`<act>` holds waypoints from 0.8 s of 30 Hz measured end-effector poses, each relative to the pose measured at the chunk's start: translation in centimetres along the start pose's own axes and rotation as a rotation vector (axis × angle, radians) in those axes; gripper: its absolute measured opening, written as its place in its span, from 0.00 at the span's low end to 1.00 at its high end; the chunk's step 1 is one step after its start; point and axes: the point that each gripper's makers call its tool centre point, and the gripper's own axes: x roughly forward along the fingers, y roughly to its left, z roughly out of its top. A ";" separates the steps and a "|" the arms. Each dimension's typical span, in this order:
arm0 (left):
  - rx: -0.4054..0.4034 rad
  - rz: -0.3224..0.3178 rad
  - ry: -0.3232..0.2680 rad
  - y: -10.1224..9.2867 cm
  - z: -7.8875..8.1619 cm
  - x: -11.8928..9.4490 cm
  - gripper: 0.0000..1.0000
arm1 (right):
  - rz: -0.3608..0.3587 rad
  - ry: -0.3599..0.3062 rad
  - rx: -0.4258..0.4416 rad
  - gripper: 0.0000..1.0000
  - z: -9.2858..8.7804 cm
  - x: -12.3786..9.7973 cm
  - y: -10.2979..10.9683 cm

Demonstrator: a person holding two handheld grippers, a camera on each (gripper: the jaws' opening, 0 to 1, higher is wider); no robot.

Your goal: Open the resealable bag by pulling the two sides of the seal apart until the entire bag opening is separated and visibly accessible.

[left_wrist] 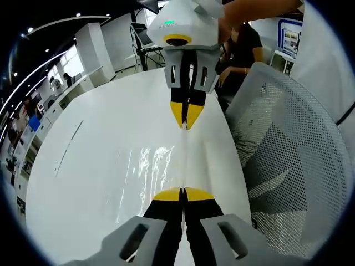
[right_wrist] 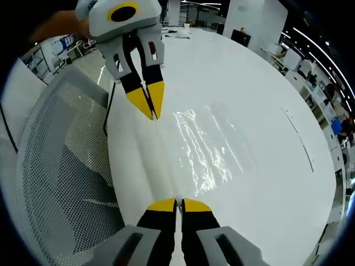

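Clear plastic, creased and glinting: the resealable bag (left_wrist: 158, 166) is stretched edge-on between the two grippers above the white counter (left_wrist: 100, 138). Most of its film hangs to one side of the line between them, and light streaks run across it. In the right gripper view the bag (right_wrist: 205, 149) reads the same way, a see-through sheet with bright wrinkles over the counter (right_wrist: 266, 100).

The left gripper (left_wrist: 182, 195) stands at the bottom of its own view. Its yellow-tipped fingers (left_wrist: 166, 195) are pressed together on the near edge of the bag, with no gap visible between them. In the right gripper view the same gripper (right_wrist: 152, 108) enters from the top, its tips closed on the far edge of the film.

The right gripper (right_wrist: 178, 205) sits at the bottom of its view, fingers (right_wrist: 197, 205) closed to a thin seam on the bag edge. In the left gripper view it (left_wrist: 187, 116) comes in from the top, pinched shut on the opposite end.

Whether the seal has parted cannot be told from either view.

A grey mesh chair (left_wrist: 288, 166) stands just beside the counter edge, also seen in the right gripper view (right_wrist: 61, 166). A person in a dark top (left_wrist: 244, 50) sits beyond it.
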 end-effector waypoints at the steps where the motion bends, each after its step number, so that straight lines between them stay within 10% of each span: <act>1: -0.001 0.003 0.006 -0.1 -0.1 0.0 0.00 | 0.003 -0.008 0.001 0.00 0.1 -0.1 0.1; 24: -0.033 -0.009 0.059 -1.5 -1.6 1.9 0.10 | 0.097 -0.113 0.011 0.09 0.0 0.1 2.5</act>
